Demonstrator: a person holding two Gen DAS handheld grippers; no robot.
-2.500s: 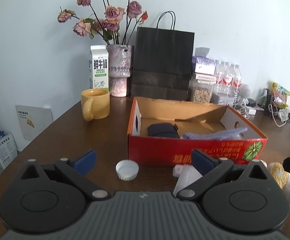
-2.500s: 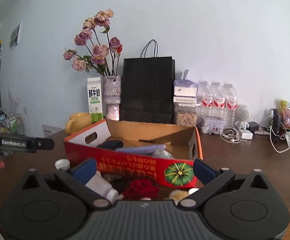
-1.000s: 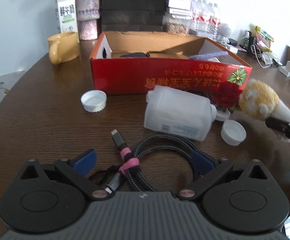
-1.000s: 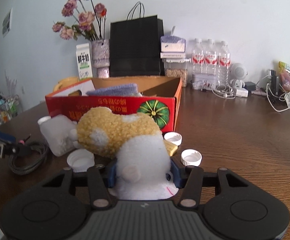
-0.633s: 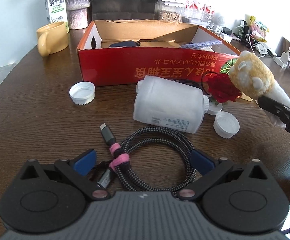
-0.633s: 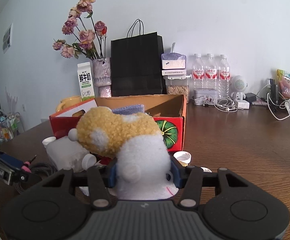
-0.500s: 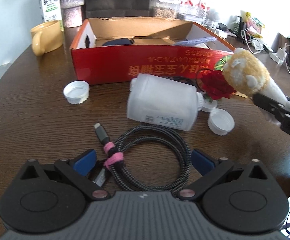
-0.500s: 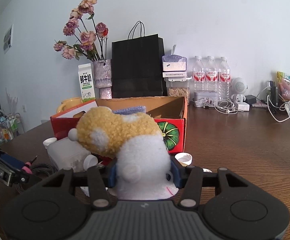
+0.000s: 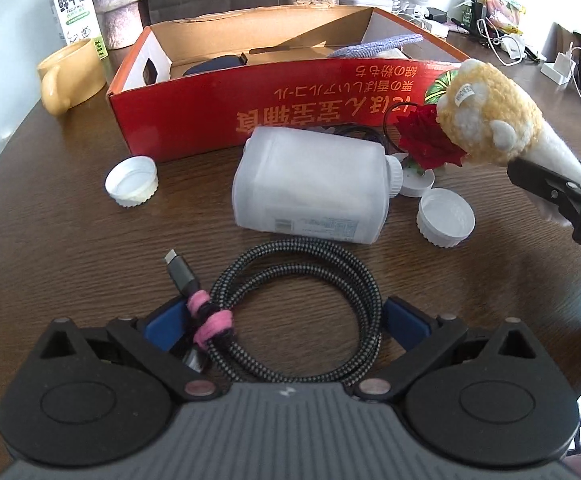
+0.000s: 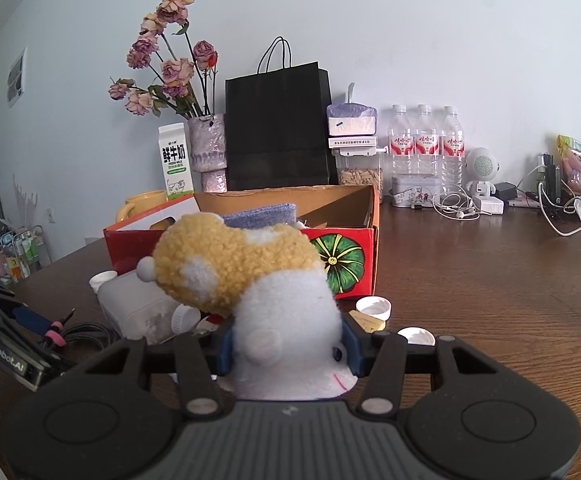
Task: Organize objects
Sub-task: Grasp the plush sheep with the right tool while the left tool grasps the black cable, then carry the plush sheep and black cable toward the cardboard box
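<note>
My right gripper (image 10: 286, 346) is shut on a yellow and white plush toy (image 10: 258, 280) and holds it above the table, in front of the red cardboard box (image 10: 342, 256). The toy also shows in the left wrist view (image 9: 494, 120). My left gripper (image 9: 286, 322) is open, low over the table, its jaws on either side of a coiled braided cable (image 9: 298, 284) with a pink tie. A white plastic jug (image 9: 310, 190) lies on its side between the cable and the box (image 9: 290, 116). The box holds a dark pouch (image 9: 214, 65) and a blue cloth (image 9: 374, 46).
White caps (image 9: 132, 182) (image 9: 444, 218) and a red rose (image 9: 428, 142) lie near the jug. A yellow mug (image 9: 70, 76), milk carton (image 10: 176, 162), flower vase (image 10: 208, 152), black bag (image 10: 278, 128), water bottles (image 10: 424, 140) and cables (image 10: 562, 216) line the back.
My left gripper has come lower and closer over the coiled cable, which now lies between its jaws. My right gripper has lifted the plush toy slightly higher.
</note>
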